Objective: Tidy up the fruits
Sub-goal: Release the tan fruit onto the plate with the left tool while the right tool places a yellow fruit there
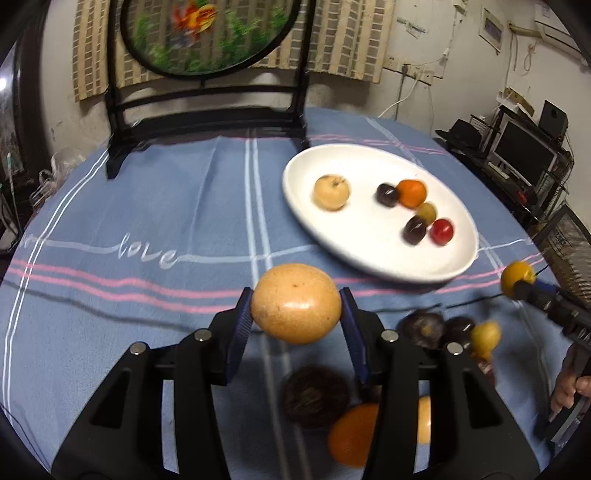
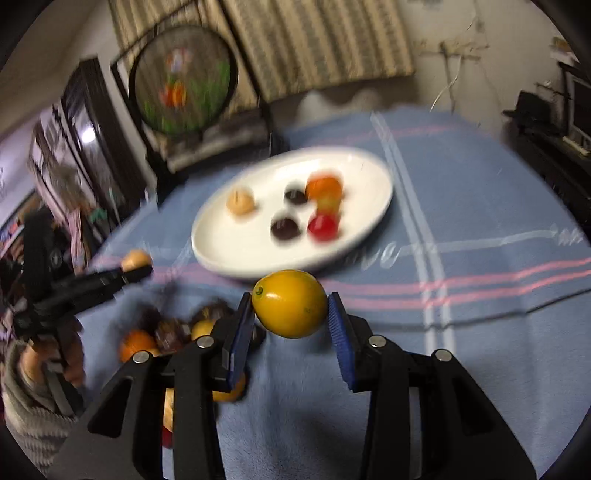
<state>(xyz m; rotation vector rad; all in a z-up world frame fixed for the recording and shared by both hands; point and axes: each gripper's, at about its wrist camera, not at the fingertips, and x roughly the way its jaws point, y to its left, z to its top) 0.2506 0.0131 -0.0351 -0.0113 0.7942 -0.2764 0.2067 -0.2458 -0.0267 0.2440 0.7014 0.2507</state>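
Blue tablecloth (image 1: 147, 206) | left tool (image 1: 295, 314) grips tan fruit (image 1: 295, 308) | right tool (image 2: 291, 314) grips yellow fruit (image 2: 290, 302)

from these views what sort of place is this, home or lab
Most likely a lived-in home room: a cloth-covered table with a plate of fruit, a framed goldfish ornament, and a cluttered monitor corner.

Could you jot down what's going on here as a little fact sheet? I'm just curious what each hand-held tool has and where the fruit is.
left gripper: shut on a tan round fruit
right gripper: shut on a yellow oval fruit
white plate: holds six small fruits
loose pile: dark, orange and yellow fruits on the blue tablecloth, near the grippers
behind plate: round picture on a black stand
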